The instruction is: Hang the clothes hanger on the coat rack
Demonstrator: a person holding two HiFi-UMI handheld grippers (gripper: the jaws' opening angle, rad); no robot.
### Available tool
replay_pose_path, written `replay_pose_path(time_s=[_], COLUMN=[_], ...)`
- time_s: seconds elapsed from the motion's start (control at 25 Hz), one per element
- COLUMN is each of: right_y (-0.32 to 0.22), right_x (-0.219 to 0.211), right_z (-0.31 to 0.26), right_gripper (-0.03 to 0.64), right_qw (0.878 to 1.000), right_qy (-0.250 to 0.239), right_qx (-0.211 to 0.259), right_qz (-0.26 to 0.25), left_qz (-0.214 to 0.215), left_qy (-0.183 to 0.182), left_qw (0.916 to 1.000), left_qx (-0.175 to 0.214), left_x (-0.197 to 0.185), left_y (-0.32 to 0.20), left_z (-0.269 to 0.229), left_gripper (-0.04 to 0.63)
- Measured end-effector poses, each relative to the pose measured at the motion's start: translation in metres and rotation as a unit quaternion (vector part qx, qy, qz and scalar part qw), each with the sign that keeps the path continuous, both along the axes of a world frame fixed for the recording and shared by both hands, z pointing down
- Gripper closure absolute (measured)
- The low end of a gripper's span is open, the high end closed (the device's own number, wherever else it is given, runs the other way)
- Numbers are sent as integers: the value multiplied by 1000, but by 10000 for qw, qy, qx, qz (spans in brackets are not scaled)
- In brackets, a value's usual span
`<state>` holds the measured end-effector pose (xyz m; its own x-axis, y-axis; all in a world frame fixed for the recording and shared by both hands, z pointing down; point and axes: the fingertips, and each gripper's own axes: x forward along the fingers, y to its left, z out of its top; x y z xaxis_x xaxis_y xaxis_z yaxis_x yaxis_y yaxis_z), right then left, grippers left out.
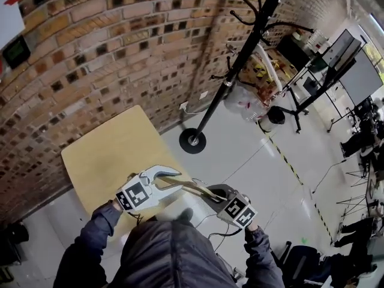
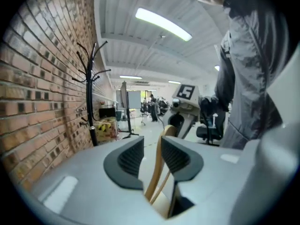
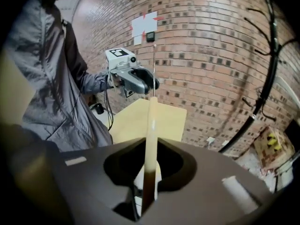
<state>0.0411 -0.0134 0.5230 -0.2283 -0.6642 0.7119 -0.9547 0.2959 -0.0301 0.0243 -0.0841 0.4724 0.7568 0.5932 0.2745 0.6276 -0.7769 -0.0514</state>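
Curved pale wooden hanger (image 1: pixel 192 188) grasped by left claw (image 2: pixel 151 154) and right claw (image 3: pixel 151 162), black branching coat rack (image 1: pixel 240 59)

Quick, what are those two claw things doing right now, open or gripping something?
Left gripper: closed on the wooden hanger.
Right gripper: closed on the same wooden hanger, further along it.

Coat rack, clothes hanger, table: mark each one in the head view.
coat rack (image 1: pixel 240 57): head view, on its black pole.
clothes hanger (image 1: pixel 195 188): head view, on its wooden arm.
table (image 1: pixel 108 149): head view, on its bare top.
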Motion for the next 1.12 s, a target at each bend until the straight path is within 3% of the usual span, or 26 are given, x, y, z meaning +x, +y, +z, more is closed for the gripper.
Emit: replay_pose_path(time_s=[0.12,0.24,0.4,0.64,0.88,1.12], right_y=[23,44,51,31,-11,-87], right_x=[46,94,158,232,285,321], right_z=[-5,-13,-42,-106,-179,-250], right_gripper=[560,560,560,560,560,560], right_qw=[9952,9829,9683,9640,9678,9649], right_qy=[-683,-1261,-1614,-1529,-1369,-1358], right_qx=[204,468,889,1460,1702,1968], right_qz=[676,1260,1685,1612,1249,1090], left_qz=[-579,-942,-1304,-1978,-1969,-1921], left_qy=[332,405,469,447,727,891], left_qw=[9975,9934,9878,9696,9709,9722], left_qx=[-229,-511,-708,-1370,-1156,-1003], left_x=[25,44,74,116,143,157], left_y=[-12,-5,11,19,21,-7], left_z=[-29,-43,-31,-26,-52,-64], left_gripper=[477,482,485,497,506,508])
